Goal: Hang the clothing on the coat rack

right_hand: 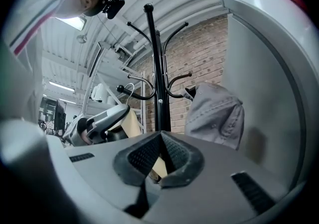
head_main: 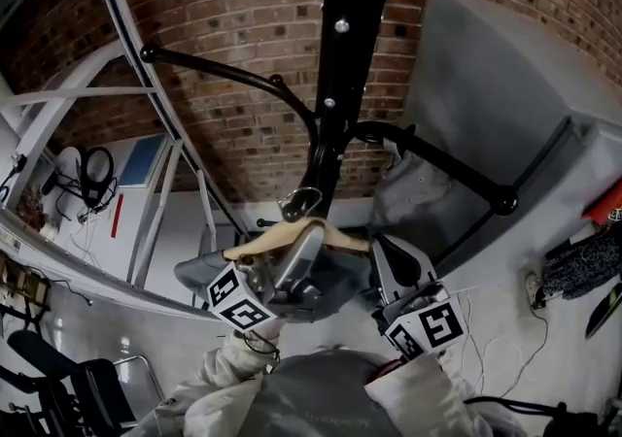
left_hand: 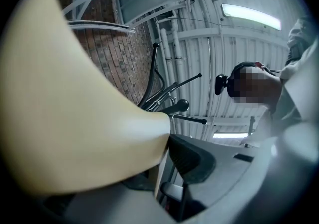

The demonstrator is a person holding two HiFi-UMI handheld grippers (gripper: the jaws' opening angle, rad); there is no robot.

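Note:
A black coat rack [head_main: 345, 37] rises before a brick wall, with ball-tipped arms to the left [head_main: 148, 53] and right [head_main: 503, 200]. A cream wooden hanger [head_main: 292, 236] is held just below the pole, its metal hook [head_main: 301, 202] close to the pole. My left gripper [head_main: 301, 252] is shut on the hanger, which fills the left gripper view [left_hand: 65, 118]. My right gripper [head_main: 389, 265] pinches the hanger's other side; a cream sliver [right_hand: 158, 166] shows between its pads. Grey clothing [head_main: 335, 289] drapes below the hanger, and a grey fold [right_hand: 214, 113] rises beside the rack's right arm.
A large grey panel [head_main: 505, 85] leans at the right, close behind the rack's right arm. White metal framing [head_main: 126, 134] slants across the left. A dark chair [head_main: 58, 377] stands bottom left; cables and dark items [head_main: 583, 265] lie at the right edge.

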